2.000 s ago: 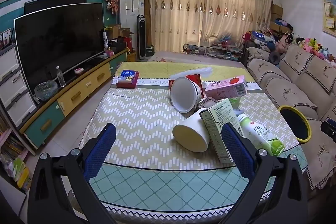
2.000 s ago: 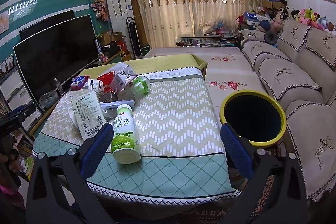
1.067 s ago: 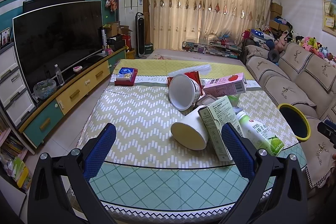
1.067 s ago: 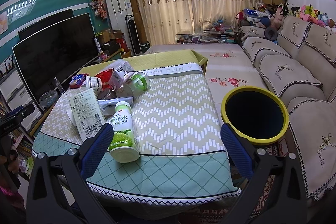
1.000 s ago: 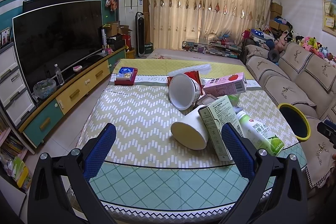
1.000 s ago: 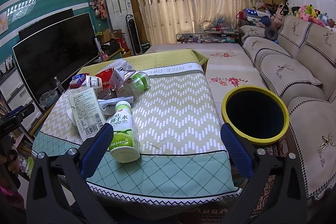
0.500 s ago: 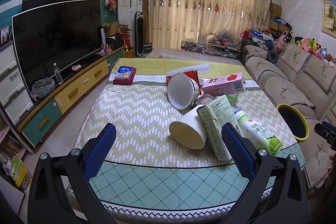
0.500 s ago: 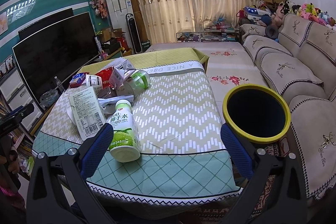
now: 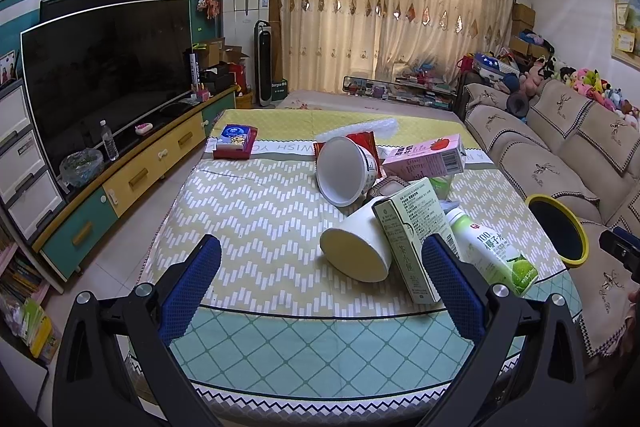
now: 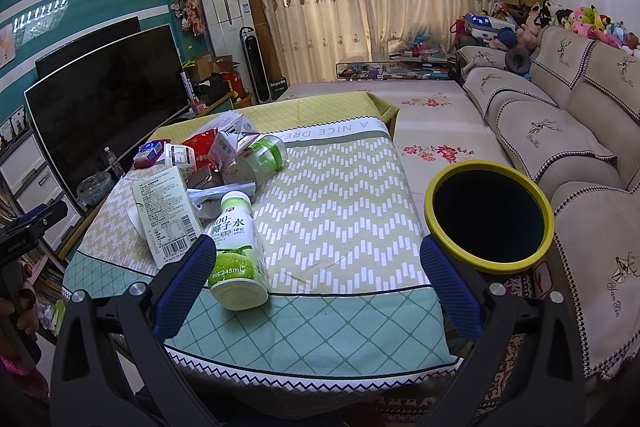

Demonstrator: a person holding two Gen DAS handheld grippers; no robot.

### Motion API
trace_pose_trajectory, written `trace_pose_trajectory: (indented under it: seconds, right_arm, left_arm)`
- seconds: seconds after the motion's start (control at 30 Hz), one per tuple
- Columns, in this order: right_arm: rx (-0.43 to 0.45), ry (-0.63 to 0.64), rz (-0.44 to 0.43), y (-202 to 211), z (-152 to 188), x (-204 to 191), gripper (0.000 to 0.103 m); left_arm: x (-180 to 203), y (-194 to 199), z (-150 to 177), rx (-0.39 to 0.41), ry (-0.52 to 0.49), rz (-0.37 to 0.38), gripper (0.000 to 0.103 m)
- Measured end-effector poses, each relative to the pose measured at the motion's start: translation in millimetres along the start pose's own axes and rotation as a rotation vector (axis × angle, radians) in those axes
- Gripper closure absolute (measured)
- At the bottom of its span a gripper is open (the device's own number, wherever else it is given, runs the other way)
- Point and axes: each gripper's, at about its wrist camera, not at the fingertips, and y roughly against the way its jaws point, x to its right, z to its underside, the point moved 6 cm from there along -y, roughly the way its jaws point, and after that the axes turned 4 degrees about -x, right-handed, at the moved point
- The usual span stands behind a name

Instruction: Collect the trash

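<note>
Trash lies heaped on the cloth-covered table (image 9: 256, 219): a tipped white paper cup (image 9: 356, 247), a green carton (image 9: 412, 239), a coconut-water bottle (image 9: 492, 255), a white tub (image 9: 344, 175) and a pink carton (image 9: 424, 159). My left gripper (image 9: 320, 291) hangs open at the table's near edge, short of the cup, holding nothing. In the right wrist view the same bottle (image 10: 236, 247) lies by the left blue pad. My right gripper (image 10: 320, 287) is open and empty. A yellow-rimmed bin (image 10: 490, 215) stands right of the table.
A TV (image 9: 104, 67) on a low cabinet (image 9: 132, 179) runs along the left wall. A beige sofa (image 10: 560, 131) lines the right side beyond the bin. A small red-and-blue box (image 9: 234, 143) sits at the table's far left corner. A person's hand (image 10: 20, 307) shows at the left edge.
Both grippers have drifted slightly closer to the table; the trash and bin sit a little larger in view. Nothing was taken hold of.
</note>
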Motion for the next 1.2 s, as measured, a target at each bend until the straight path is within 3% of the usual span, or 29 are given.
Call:
trace_pose_trajectory:
  seconds: [1.2]
  right_arm:
    - [-0.009, -0.009, -0.001, -2.3, -0.2, 2.6, 0.006]
  left_arm:
    - [3.2, -9.6, 2.7, -0.034, -0.010, 0.003, 0.004]
